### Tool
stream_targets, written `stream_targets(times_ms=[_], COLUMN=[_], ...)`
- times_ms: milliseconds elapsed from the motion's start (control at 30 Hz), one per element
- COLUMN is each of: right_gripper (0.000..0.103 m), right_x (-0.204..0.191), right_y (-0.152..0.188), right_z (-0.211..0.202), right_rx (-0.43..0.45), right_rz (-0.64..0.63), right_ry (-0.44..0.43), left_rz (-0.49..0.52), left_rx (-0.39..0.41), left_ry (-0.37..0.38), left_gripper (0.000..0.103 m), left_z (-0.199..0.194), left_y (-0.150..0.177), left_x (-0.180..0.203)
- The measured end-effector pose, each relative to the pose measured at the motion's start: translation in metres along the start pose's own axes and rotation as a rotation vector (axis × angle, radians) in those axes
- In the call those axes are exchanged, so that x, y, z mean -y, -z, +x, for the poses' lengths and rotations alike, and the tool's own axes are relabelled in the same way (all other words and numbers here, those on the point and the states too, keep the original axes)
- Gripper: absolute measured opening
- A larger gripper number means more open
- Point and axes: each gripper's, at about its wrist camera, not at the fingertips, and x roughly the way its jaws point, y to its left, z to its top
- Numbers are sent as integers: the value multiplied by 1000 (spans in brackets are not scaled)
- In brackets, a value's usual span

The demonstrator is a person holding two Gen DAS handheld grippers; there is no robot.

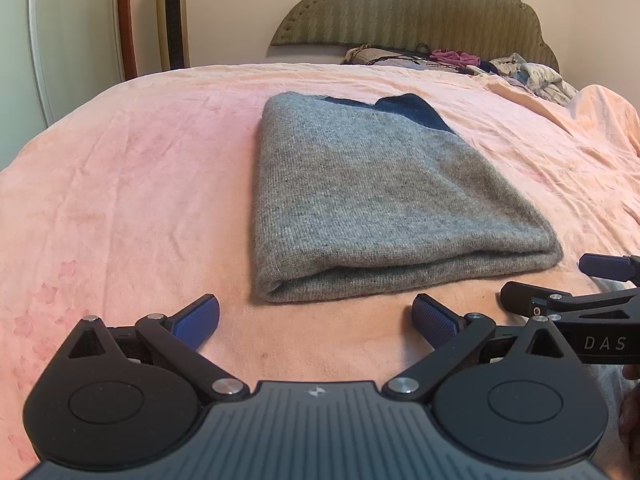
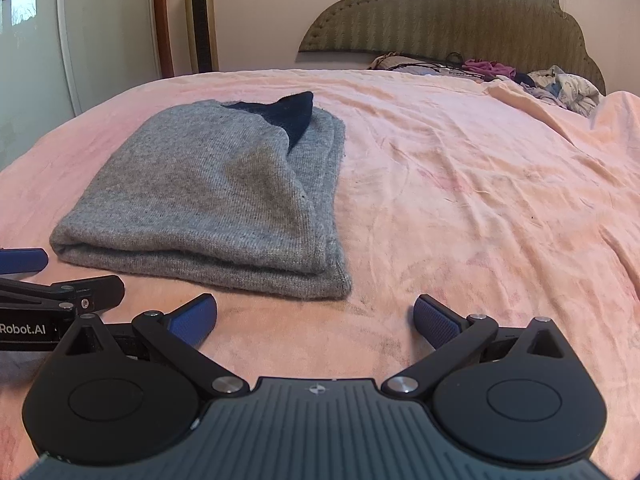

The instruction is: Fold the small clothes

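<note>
Both claws are seen spread wide and empty: the left claw [image 1: 316, 316] is held low over the bed [image 1: 120, 184] just short of the near edge of the grey knit garment [image 1: 360, 200], and the right claw [image 2: 316, 316] is held beside it, off the garment's right corner, over bare pink bedcover. Neither claw is touching the cloth. One garment is counted in the working area; it is laid flat near the middle of the bed, doubled over on itself so that a rounded fold faces the claws, with stacked layers visible along its right side in the right wrist view. A dark navy part [image 2: 294, 114], probably a collar or lining, is exposed at the far end. From this compact shape the folding is judged to be largely done, and the wide, withdrawn posture of the claws is read as either a release or a readiness for one more fold; which of these cannot be told. The garment is judged soft and thick, so its layers could slip if lifted by one edge alone. Two claws are counted, each with two blue-padded fingers [image 1: 196, 322]. At the head of the bed one pile of loose clothes [image 1: 536, 78] is noted, too jumbled to count, placed well apart from the folded piece, below one padded headboard [image 1: 420, 8]. One tall tower fan [image 1: 173, 16] is seen by the wall.
</note>
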Motion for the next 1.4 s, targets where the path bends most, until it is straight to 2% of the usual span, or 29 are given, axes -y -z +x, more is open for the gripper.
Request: stream_targets(times_ms=[1400], right_gripper=[103], right_x=[0], right_y=[-1], right_z=[1], right_rx=[-4], right_rz=[-9], right_ry=[5], left_rz=[29], left_rx=[-22], left_ry=[-20], left_gripper=[103], left_z=[3], left_y=[-3], left_x=[6])
